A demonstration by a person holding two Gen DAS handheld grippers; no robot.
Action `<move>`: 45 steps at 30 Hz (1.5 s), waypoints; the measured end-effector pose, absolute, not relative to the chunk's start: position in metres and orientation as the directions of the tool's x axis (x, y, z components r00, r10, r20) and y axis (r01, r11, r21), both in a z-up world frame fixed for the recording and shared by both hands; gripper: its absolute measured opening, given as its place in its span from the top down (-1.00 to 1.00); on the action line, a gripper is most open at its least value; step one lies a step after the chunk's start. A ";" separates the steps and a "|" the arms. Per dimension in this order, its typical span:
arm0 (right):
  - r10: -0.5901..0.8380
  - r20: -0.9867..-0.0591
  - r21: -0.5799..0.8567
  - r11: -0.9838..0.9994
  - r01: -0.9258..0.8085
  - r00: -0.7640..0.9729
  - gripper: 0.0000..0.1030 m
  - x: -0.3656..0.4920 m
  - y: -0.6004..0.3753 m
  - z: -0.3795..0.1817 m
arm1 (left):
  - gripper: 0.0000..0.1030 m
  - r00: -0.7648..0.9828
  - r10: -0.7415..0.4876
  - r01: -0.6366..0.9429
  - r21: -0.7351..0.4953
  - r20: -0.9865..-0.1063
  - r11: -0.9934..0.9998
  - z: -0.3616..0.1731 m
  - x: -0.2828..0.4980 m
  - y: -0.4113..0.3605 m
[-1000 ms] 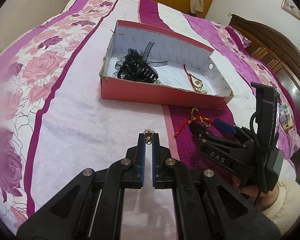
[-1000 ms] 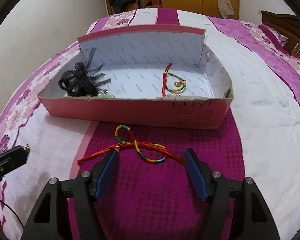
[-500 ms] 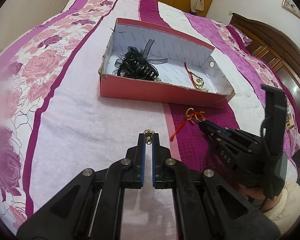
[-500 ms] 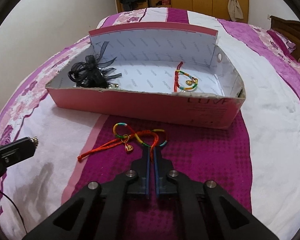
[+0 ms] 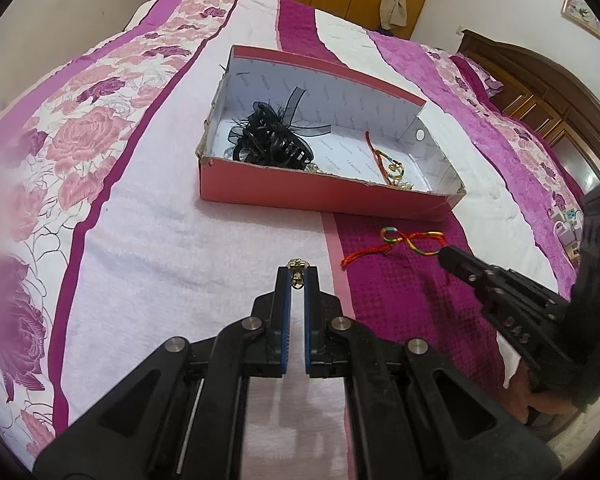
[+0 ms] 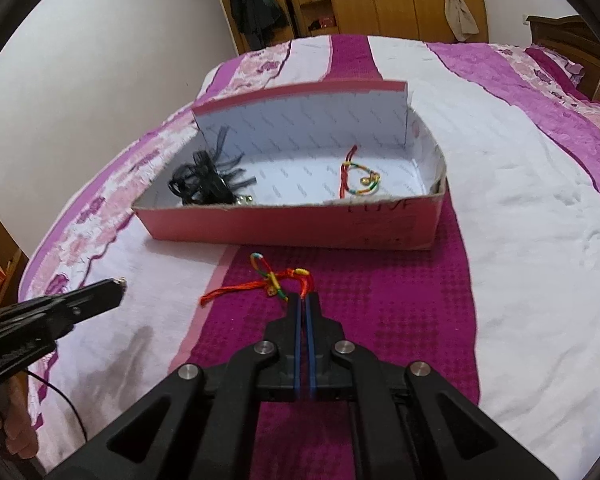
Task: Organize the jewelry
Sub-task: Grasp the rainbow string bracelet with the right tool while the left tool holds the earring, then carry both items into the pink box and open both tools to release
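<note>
**Bracelet pinched by one strand, box ahead**

Right hand-held gripper (image 6: pixel 304 298) has just clenched on the cord bracelet (image 6: pixel 278 280), which trails on the bed (image 6: pixel 520 220). Box (image 6: pixel 300 226) at 12 o'clock. Left hand-held gripper (image 5: pixel 299 274) clenched on a small gold piece (image 5: pixel 298 270). Risk: thin cord slips, or tail snags the box rim.

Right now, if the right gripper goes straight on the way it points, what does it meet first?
Probably the near wall of the pink box, just beyond the colourful cord bracelet the right gripper pinches; depth is unclear.
</note>
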State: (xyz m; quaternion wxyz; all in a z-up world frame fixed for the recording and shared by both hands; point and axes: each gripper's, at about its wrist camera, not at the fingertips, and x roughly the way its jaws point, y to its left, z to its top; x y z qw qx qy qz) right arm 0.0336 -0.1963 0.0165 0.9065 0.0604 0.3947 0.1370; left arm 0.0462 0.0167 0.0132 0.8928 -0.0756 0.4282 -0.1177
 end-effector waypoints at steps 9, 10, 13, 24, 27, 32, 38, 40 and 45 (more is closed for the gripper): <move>0.329 -0.623 0.235 0.944 -0.232 0.709 0.94 0.017 -0.204 0.049 | 1.00 0.636 -0.289 0.156 -0.248 -0.715 0.956 0.024 0.043 0.015; 0.331 -0.616 0.232 0.943 -0.236 0.715 0.94 0.015 -0.203 0.052 | 1.00 0.640 -0.291 0.157 -0.249 -0.711 0.956 0.025 0.042 0.015; 0.332 -0.596 0.219 0.943 -0.250 0.731 0.94 0.012 -0.201 0.060 | 1.00 0.653 -0.294 0.159 -0.253 -0.698 0.954 0.028 0.042 0.014; 0.319 -0.523 0.163 0.948 -0.275 0.790 0.94 0.011 -0.194 0.083 | 1.00 0.727 -0.293 0.174 -0.247 -0.621 0.953 0.048 0.054 0.007; 0.308 -0.497 0.159 0.951 -0.264 0.811 0.94 0.014 -0.193 0.089 | 1.00 0.748 -0.291 0.177 -0.242 -0.597 0.954 0.052 0.060 0.005; 0.293 -0.466 0.151 0.956 -0.251 0.835 0.94 0.023 -0.193 0.097 | 1.00 0.801 -0.271 0.183 -0.214 -0.533 0.960 0.060 0.069 -0.001; 0.283 -0.448 0.151 0.959 -0.240 0.848 0.94 0.040 -0.196 0.099 | 1.00 0.863 -0.229 0.185 -0.139 -0.449 0.973 0.066 0.081 -0.010; 0.273 -0.443 0.146 0.962 -0.232 0.854 0.94 0.048 -0.197 0.098 | 1.00 0.873 -0.221 0.183 -0.128 -0.435 0.975 0.065 0.088 -0.011; 0.248 -0.444 0.137 0.968 -0.209 0.861 0.94 0.066 -0.200 0.092 | 1.00 0.882 -0.206 0.168 -0.127 -0.425 0.978 0.057 0.103 -0.015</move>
